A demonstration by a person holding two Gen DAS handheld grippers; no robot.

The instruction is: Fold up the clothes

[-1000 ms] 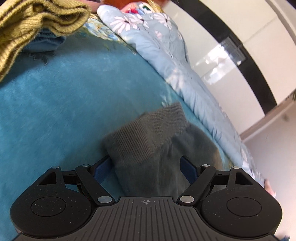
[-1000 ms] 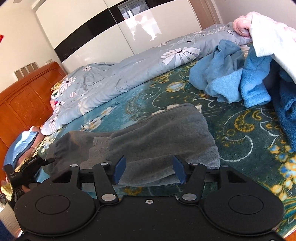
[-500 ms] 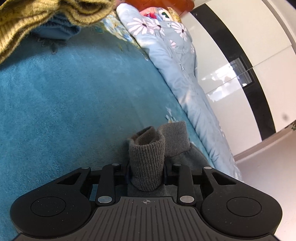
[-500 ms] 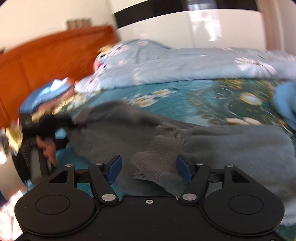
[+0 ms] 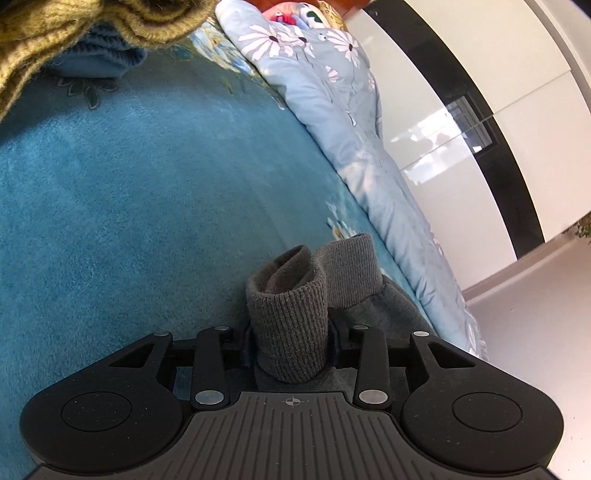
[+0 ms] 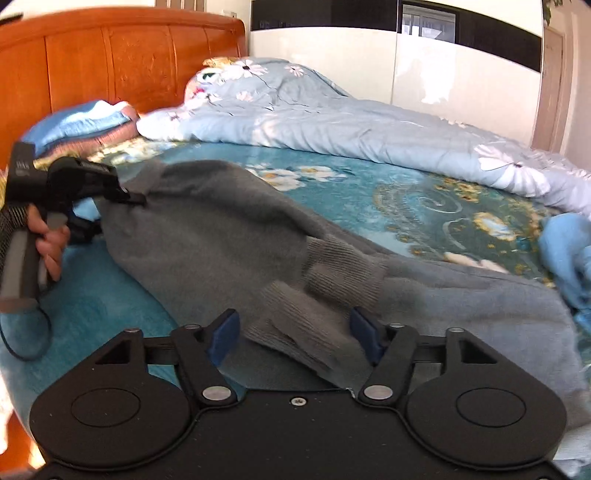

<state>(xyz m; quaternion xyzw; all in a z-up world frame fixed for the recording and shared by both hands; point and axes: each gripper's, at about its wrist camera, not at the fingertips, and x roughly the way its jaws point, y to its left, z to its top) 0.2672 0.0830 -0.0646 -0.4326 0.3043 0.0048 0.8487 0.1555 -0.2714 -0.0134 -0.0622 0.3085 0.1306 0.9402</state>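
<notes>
A grey sweater (image 6: 229,240) lies spread on the teal bedspread (image 6: 424,199). My left gripper (image 5: 290,341) is shut on a ribbed grey cuff (image 5: 291,306) of the sweater; it also shows at the sweater's far left end in the right wrist view (image 6: 122,195), held by a hand. My right gripper (image 6: 295,332) is open, its blue pads on either side of another ribbed cuff (image 6: 306,325) near the sweater's middle.
A pale blue floral quilt (image 6: 332,118) lies bunched along the far side of the bed. A wooden headboard (image 6: 110,66) stands behind. Blue clothes (image 6: 569,254) lie at the right. An olive knit (image 5: 74,26) and a blue knit (image 5: 96,62) lie ahead of the left gripper.
My left gripper closed on the cuff and now holds it. My right gripper swung left from the sweater's hem to the ribbed cuff in the middle, still open.
</notes>
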